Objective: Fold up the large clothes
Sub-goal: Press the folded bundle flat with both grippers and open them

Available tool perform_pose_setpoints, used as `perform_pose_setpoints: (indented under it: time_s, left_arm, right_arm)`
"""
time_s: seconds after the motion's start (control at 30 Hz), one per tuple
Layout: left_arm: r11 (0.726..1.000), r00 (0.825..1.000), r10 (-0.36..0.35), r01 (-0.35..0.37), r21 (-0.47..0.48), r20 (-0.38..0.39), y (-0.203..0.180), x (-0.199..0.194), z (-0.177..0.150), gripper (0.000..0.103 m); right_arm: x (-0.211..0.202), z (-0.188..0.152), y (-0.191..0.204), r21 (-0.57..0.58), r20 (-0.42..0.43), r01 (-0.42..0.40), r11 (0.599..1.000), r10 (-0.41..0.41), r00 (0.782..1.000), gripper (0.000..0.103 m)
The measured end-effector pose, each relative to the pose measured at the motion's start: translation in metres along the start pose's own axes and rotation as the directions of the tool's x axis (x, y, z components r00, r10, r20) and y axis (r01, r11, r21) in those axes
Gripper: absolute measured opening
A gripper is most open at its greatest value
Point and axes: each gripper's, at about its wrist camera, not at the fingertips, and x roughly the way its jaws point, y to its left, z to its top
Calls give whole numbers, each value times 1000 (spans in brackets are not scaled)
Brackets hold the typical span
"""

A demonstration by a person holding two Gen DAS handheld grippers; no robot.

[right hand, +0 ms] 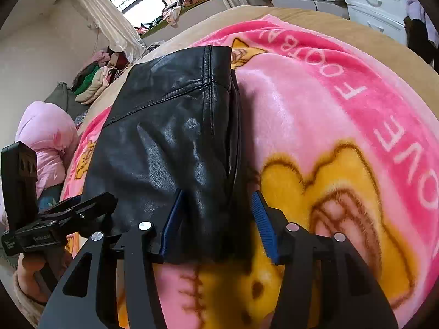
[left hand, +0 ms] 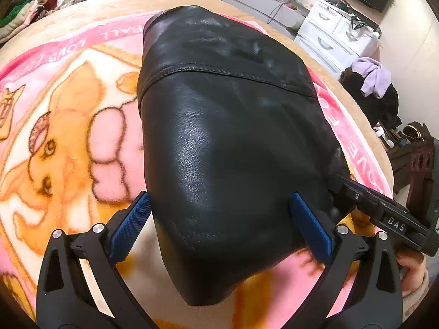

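Left wrist view shows a bed covered by a pink and orange cartoon blanket, the biggest thing in sight, with white lettering along its pink border. On the blanket lies a black leather jacket, folded into a compact bundle with a stitched seam running across its upper part. A white chest of drawers stands beyond the bed, and a heap of clothes lies near the window in the right wrist view. The left gripper has its blue-padded fingers wide apart, straddling the near end of the jacket without pressing it. The right gripper has its fingers apart too, around the jacket's near right corner; whether the left pad touches the leather cannot be told.
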Motion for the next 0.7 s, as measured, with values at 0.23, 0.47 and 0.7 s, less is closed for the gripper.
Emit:
perform_pose_setpoints:
  time_s: [0.23,0.47,0.7]
  left_arm:
    - [1000,1000,13,-13,-1,8,-3,-9,-2,94]
    - [999,999,41,-41,-8,19,-2,-20,1,94]
    - [998,997,64,-63,-28,46,3,-38,-6,94]
  right_arm:
    - [-8,-6,1,-19,-2,25,1000,-25,1000,68]
    - [-11,-8,3,-18,-12,47,999,-47,999,77]
    - [-31,-15,16,-41,43,72,997,-70,997,85]
